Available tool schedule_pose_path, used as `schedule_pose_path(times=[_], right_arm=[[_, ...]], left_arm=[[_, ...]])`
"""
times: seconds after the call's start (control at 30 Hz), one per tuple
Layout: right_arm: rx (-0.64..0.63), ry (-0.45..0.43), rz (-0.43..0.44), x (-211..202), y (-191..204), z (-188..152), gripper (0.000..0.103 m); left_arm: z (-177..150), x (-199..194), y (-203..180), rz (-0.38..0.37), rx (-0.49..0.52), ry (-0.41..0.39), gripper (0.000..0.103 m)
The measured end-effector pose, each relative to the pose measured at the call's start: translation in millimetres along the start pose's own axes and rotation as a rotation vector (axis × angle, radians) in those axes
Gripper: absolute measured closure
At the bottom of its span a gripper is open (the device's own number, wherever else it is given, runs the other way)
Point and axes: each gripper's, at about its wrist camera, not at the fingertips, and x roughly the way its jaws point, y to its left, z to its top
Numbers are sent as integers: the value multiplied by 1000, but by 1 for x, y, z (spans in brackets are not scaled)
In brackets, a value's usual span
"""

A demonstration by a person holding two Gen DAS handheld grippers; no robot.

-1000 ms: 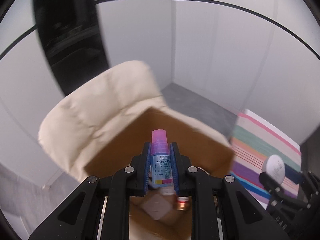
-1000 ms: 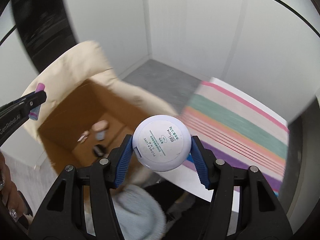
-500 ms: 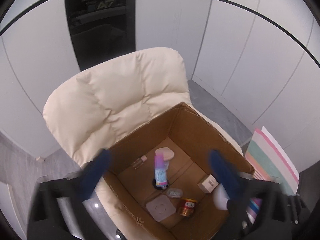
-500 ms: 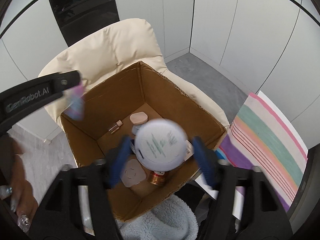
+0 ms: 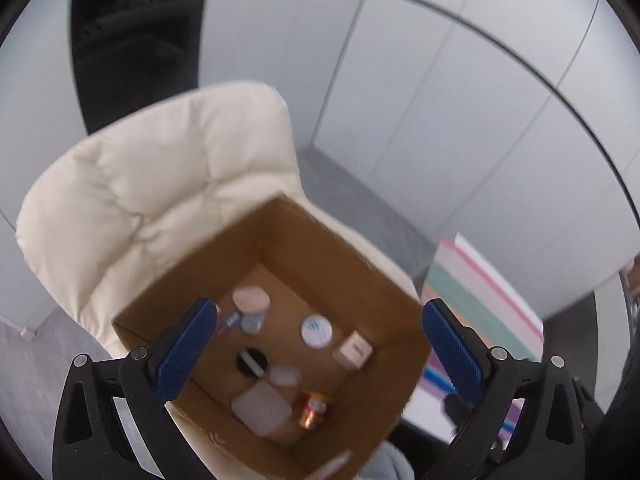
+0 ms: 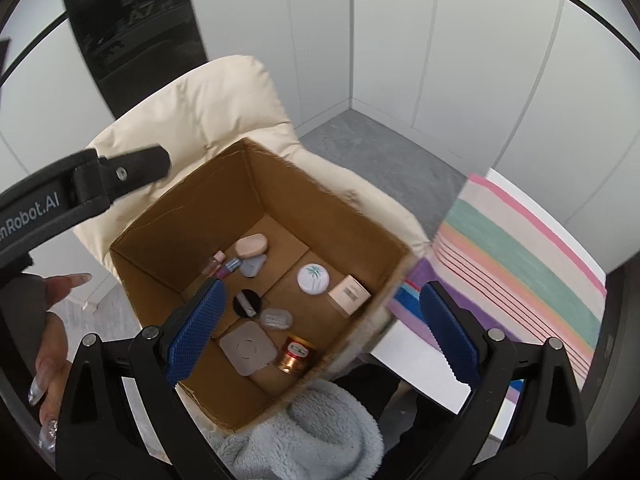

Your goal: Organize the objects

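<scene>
An open cardboard box (image 6: 180, 220) (image 5: 320, 240) sits on a cream chair, below both grippers. My left gripper (image 5: 318, 346) hangs over it, open wide and empty. My right gripper (image 6: 322, 330) is over the box too; its jaws are opening with nothing between the pads. On the box floor lie a round white tin (image 6: 313, 278) (image 5: 316, 331) with a palm print and a small bottle with a pink cap (image 6: 230, 268) (image 5: 228, 322). One left-gripper finger (image 6: 120, 176) shows at the upper left of the right wrist view.
Also in the box: a pink compact (image 6: 251, 245), a grey square pad (image 6: 248, 347), a gold tin (image 6: 296, 354), a small beige carton (image 6: 349, 295) and a black disc (image 6: 247, 303). The cream chair (image 6: 208, 104) backs the box. A striped cloth (image 6: 520, 256) lies right, fluffy grey fabric (image 6: 312, 440) in front.
Both grippers swung over the box and opened. The pink-capped bottle left the left gripper and the white tin left the right; both now lie on the box floor.
</scene>
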Motion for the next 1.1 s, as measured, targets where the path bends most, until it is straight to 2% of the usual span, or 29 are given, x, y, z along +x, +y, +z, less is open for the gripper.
schedule_pose_path(times=[0.1, 0.17, 0.27, 0.4, 0.5, 0.57, 0.6, 0.67, 0.73, 0.9, 1.1], right_arm=[[69, 4, -11, -13, -21, 2, 4], [130, 8, -45, -27, -39, 2, 4], [217, -23, -78, -53, -63, -4, 4], [415, -34, -135, -94, -90, -28, 4], [547, -16, -90, -126, -110, -54, 4], [569, 11, -69, -146, -113, -66, 4], [564, 17, -72, -154, -112, -71, 4], [550, 25, -128, -172, -107, -79, 4], [545, 24, -185, -187, -100, -86, 4], [612, 13, -229, -213, -94, -109, 4], [593, -49, -318, -239, -90, -112, 4]], left_arm=[[9, 2, -18, 108, 80, 80, 0], [14, -3, -33, 132, 150, 144, 0], [9, -31, -56, 117, 254, 151, 0], [-7, -73, -80, 90, 298, 136, 0], [-24, -103, -103, 53, 357, 130, 0], [-36, -123, -120, 27, 429, 142, 0], [-42, -132, -127, 40, 459, 151, 0], [-56, -149, -138, 81, 519, 150, 0], [-66, -165, -145, 78, 565, 122, 0], [-76, -184, -146, 19, 565, 140, 0], [-81, -198, -149, 61, 586, 88, 0]])
